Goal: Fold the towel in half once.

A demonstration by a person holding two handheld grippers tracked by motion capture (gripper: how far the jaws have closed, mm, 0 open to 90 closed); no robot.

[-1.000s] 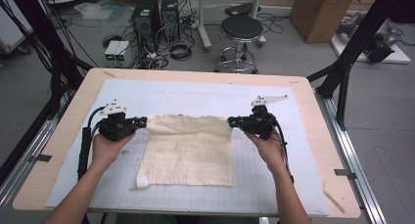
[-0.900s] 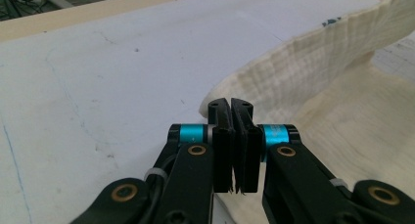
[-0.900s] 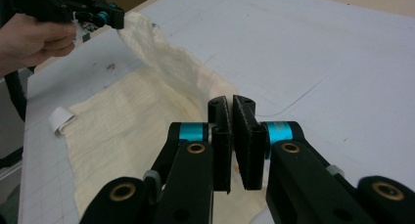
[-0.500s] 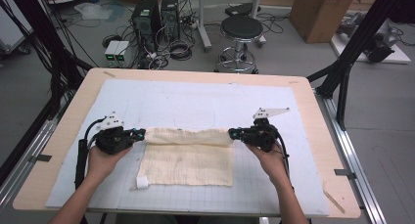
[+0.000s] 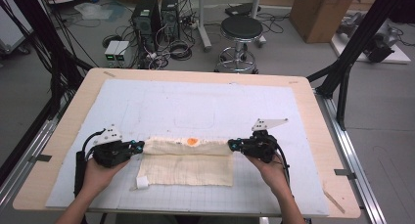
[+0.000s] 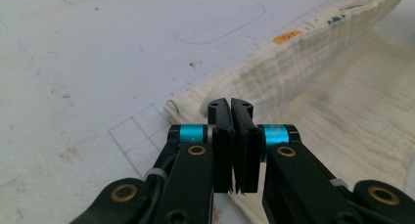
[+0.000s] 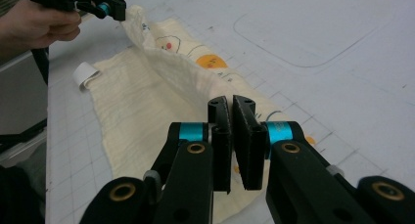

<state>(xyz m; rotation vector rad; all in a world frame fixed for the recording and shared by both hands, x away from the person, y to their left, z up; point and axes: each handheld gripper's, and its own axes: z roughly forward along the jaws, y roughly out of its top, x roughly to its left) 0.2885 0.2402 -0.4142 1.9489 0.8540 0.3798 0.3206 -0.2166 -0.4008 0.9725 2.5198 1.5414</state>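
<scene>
A cream muslin cloth (image 5: 186,168) lies on the white gridded mat (image 5: 205,106), its far edge lifted and drawn toward the near side, with an orange print (image 5: 192,141) showing on the raised fold. My left gripper (image 5: 140,146) is shut on the fold's left corner, my right gripper (image 5: 230,145) on its right corner. In the left gripper view the jaws (image 6: 231,104) meet with the cloth (image 6: 342,111) pinched between them. In the right gripper view the jaws (image 7: 231,102) pinch the cloth (image 7: 147,101), and the fold runs off to the other gripper (image 7: 115,9).
A white label tab (image 5: 142,183) sticks out at the cloth's near left corner. The mat sits on a wooden table (image 5: 88,87). On the floor beyond stand a stool (image 5: 241,31), computer cases (image 5: 147,13) with cables, and a cardboard box (image 5: 320,11).
Both grippers have come toward the near edge and sunk lower, carrying the cloth's far edge with them. The cloth now shows as a narrower, folded band.
</scene>
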